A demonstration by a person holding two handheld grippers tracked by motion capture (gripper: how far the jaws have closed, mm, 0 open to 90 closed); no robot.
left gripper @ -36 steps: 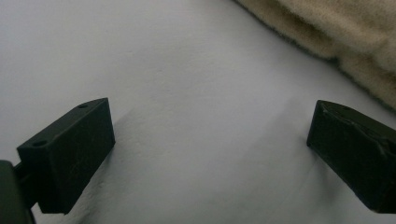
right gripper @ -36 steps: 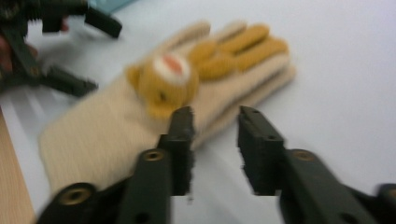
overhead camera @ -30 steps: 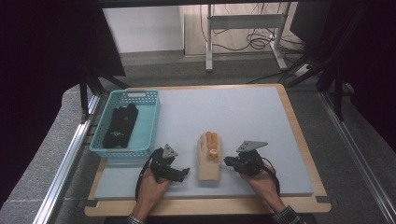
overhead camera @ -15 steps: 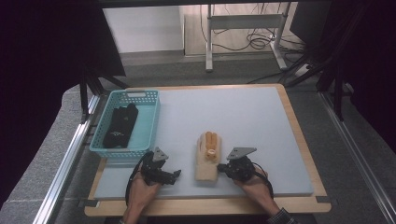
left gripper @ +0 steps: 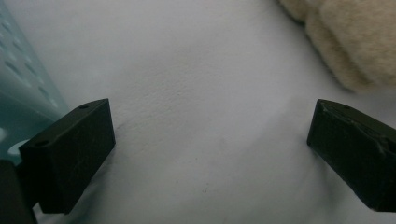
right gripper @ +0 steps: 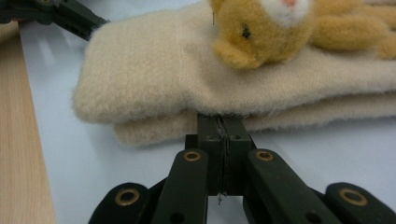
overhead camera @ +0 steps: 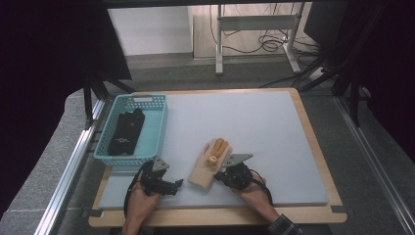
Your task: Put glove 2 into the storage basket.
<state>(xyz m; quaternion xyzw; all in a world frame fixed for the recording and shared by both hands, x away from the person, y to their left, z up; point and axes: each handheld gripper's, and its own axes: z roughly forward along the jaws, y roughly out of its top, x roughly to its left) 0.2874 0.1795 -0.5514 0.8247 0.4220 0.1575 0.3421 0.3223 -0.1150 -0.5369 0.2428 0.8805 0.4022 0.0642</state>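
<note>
While left gripper [overhead camera: 177, 184] is idling w/ jaws wide, right gripper [right gripper: 219, 122] is sitting jaws shut against glove [overhead camera: 209, 162] cuff; glove's long axis is running away from person.

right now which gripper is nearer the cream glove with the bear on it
Right. The right gripper has its fingers closed against the edge of the cream glove, while the left gripper sits open on the mat, apart from it on its other side.
</note>
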